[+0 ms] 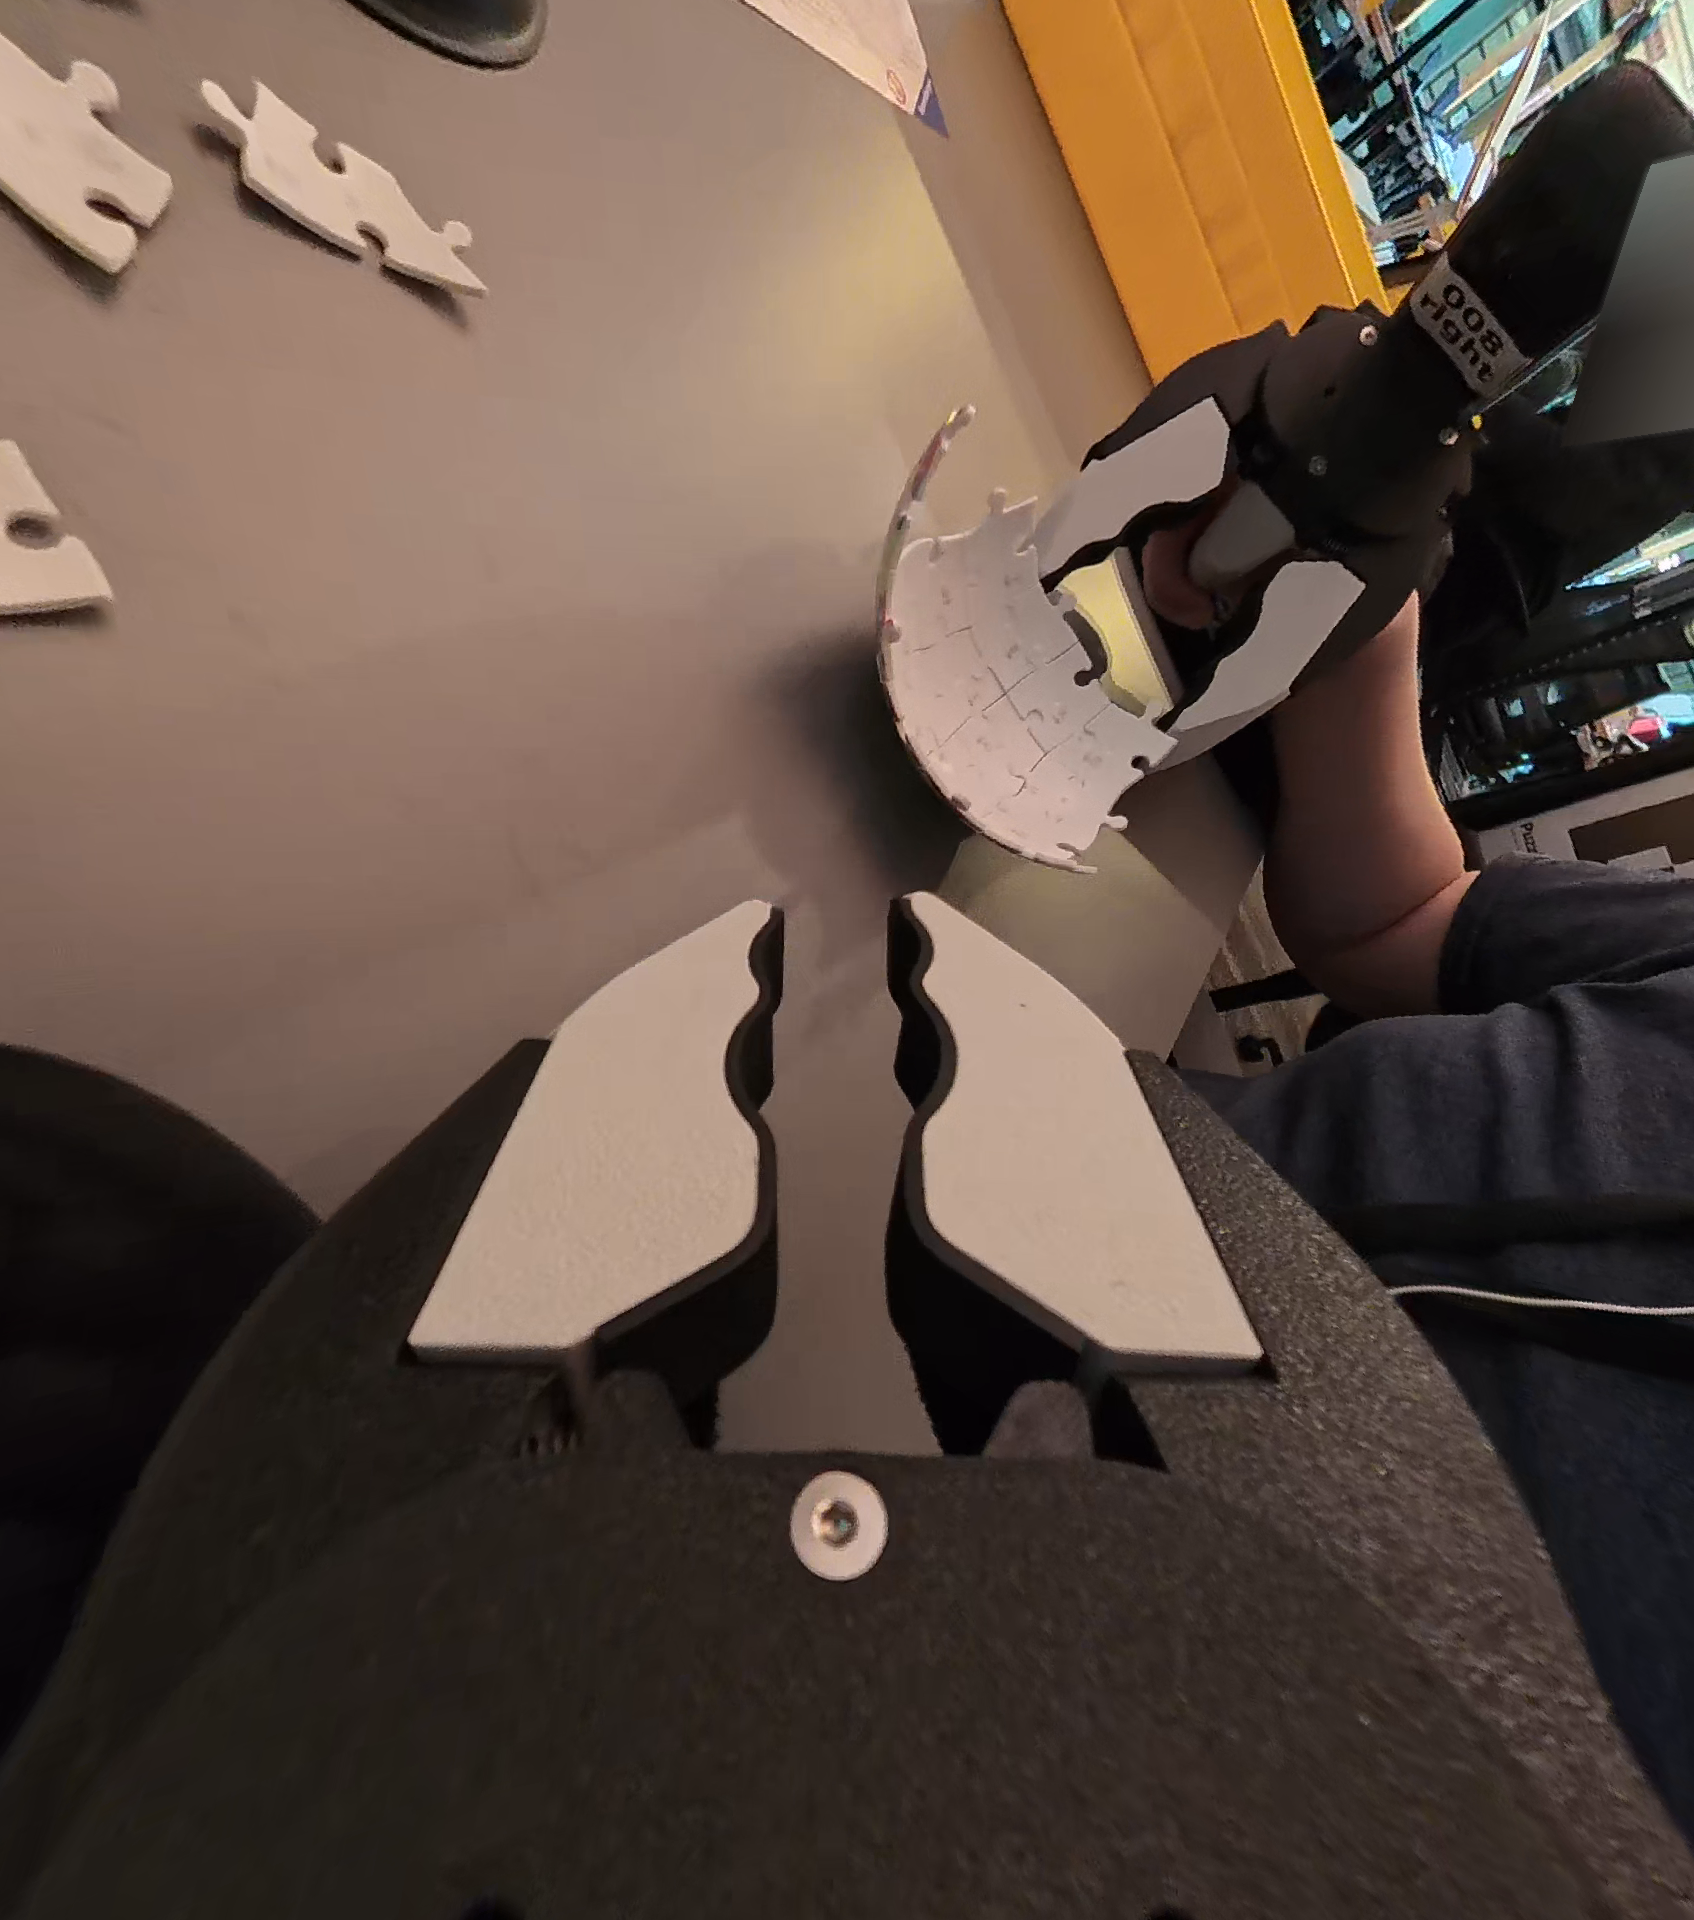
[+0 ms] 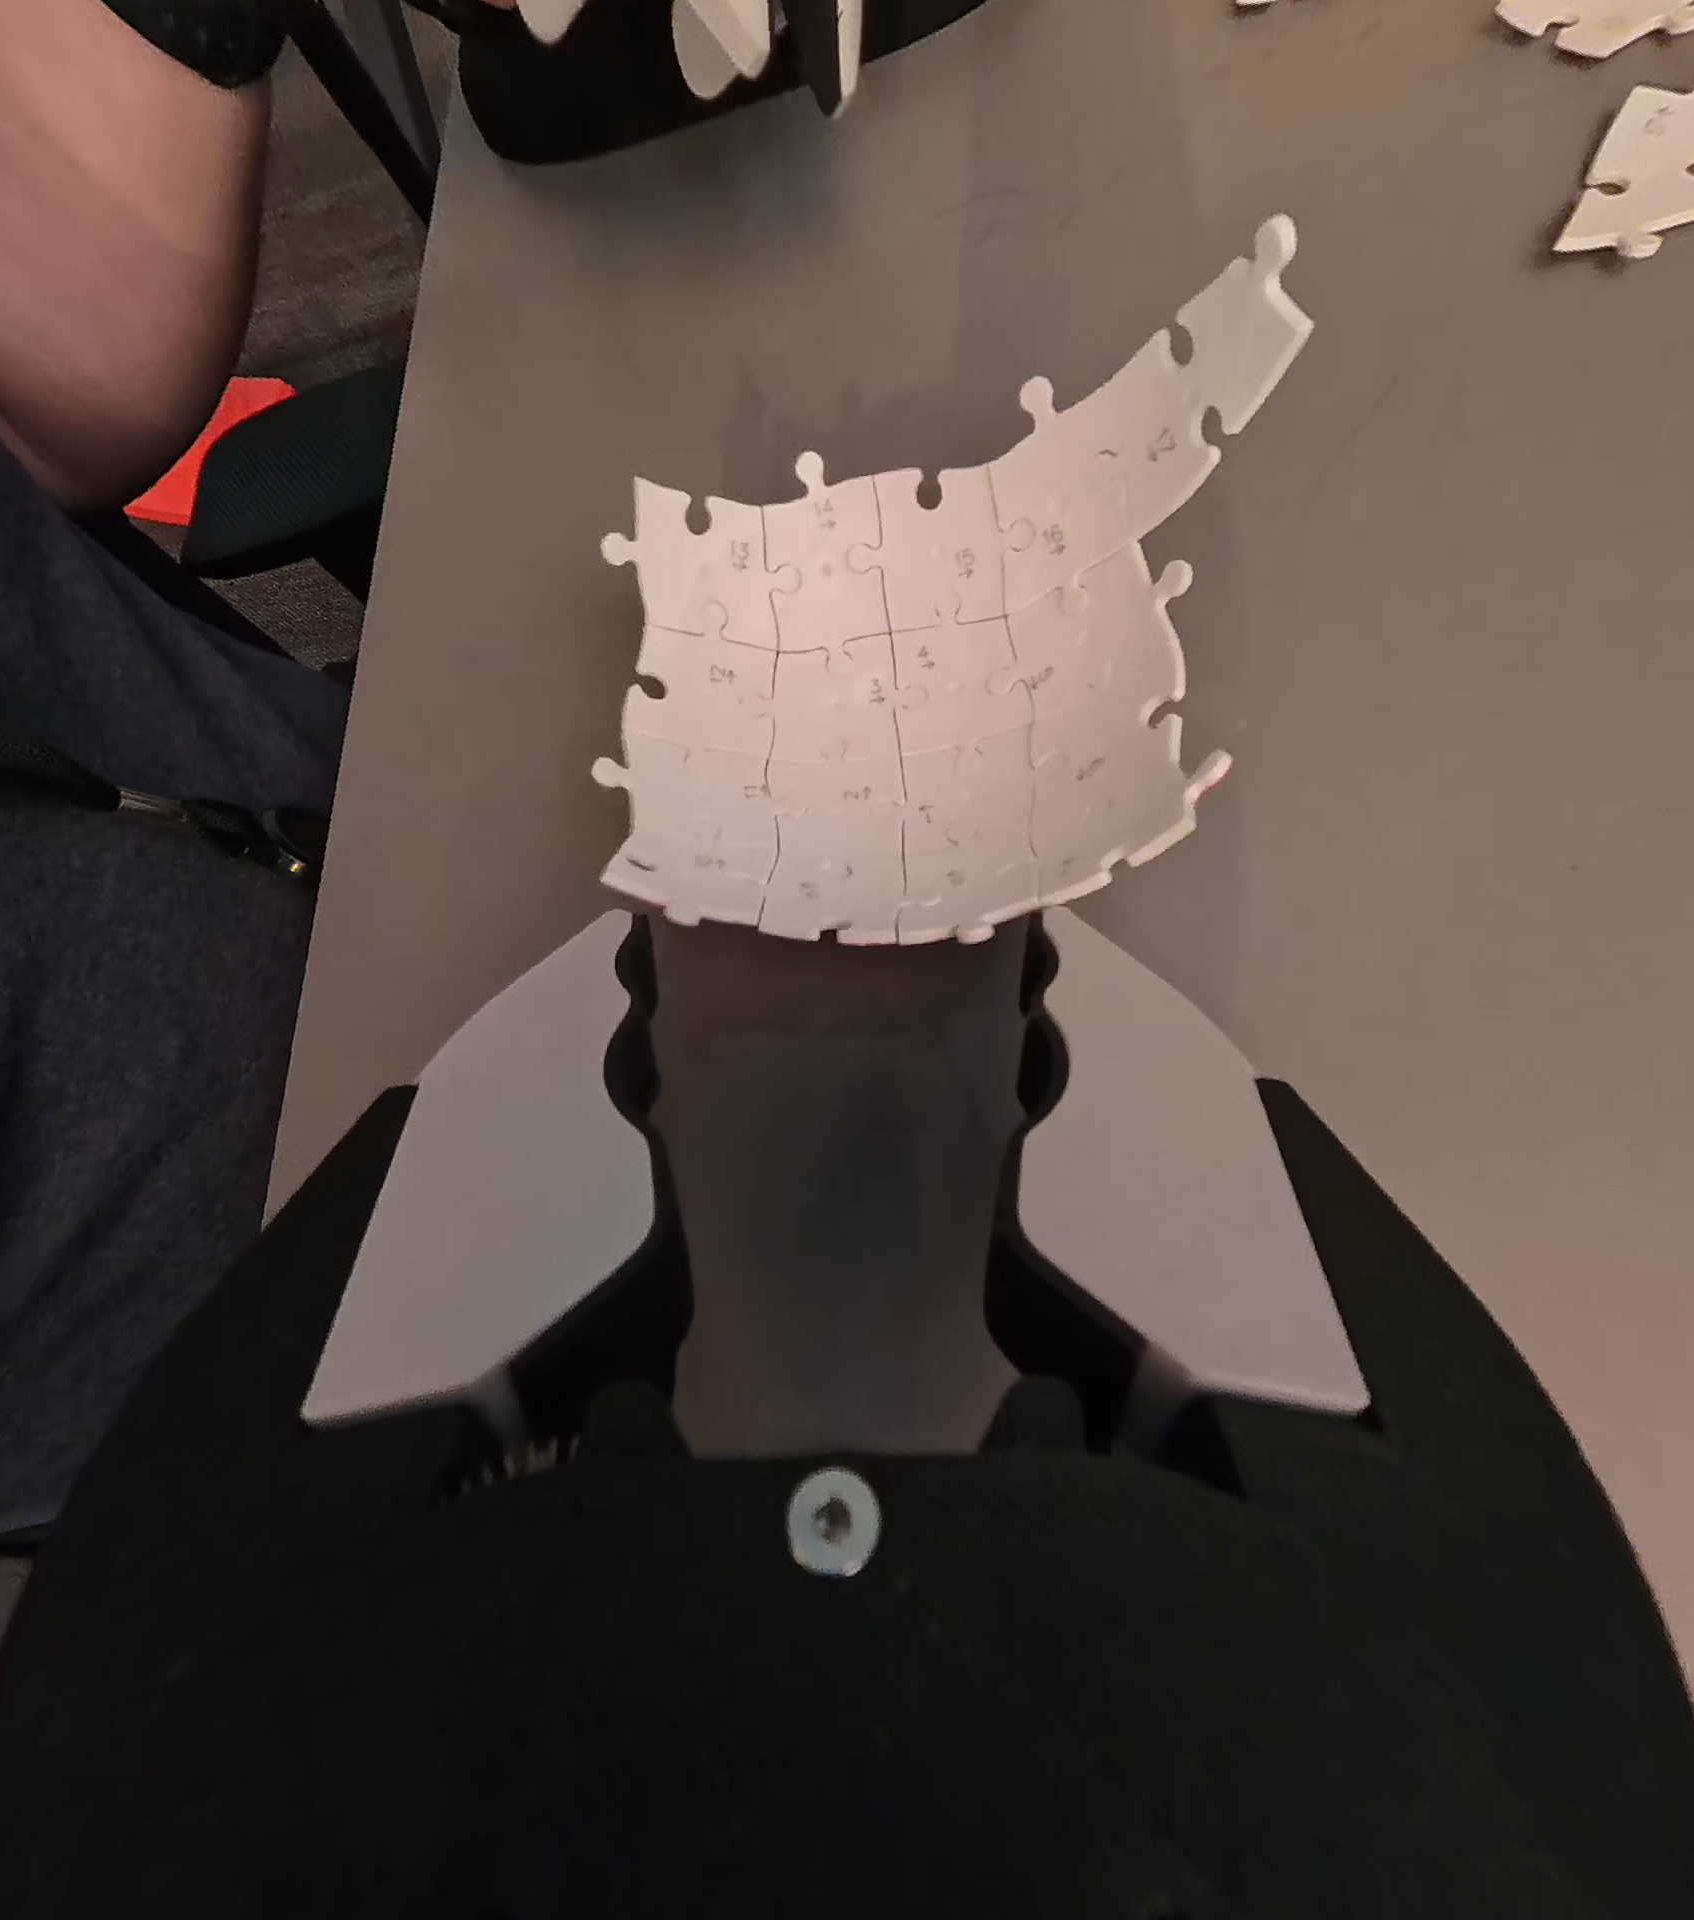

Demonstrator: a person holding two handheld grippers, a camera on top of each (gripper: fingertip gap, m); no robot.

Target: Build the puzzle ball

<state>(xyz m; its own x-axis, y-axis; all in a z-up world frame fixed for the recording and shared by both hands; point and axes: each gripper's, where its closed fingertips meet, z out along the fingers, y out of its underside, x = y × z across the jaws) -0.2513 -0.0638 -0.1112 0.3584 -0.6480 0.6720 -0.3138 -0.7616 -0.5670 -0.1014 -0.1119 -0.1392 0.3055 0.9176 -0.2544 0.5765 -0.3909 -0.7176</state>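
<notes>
Left gripper (image 1: 832, 914) is filling the near part of its view, hovering over the grey table (image 1: 510, 623) w/ jaws slightly apart, a narrow gap between the tips and nothing in it.

Right gripper (image 2: 832, 935) is sitting at the table's near edge w/ jaws spread wide. The curved shell (image 2: 884, 707), a partly built section of the ball made of joined white pieces, is resting at its fingertips; the shell's near rim is lying across the gap between them. Can't tell for sure whether the tips are pinching that rim or just touching it. From the left wrist view, the shell (image 1: 999, 675) is showing as a bowl-like arc raised off the table in front of the right gripper (image 1: 1123, 634), concave side facing the gripper. One strip of pieces is curling up and away from the shell's far right corner.

Person's arm (image 1: 1342, 779) and dark blue clothing (image 1: 1549, 1143) are sitting beside the table edge.

Loose pieces (image 1: 344, 187) are lying flat on the table, well apart from the shell; one more piece (image 2: 1664, 166) is lying at far right in the right wrist view.
</notes>
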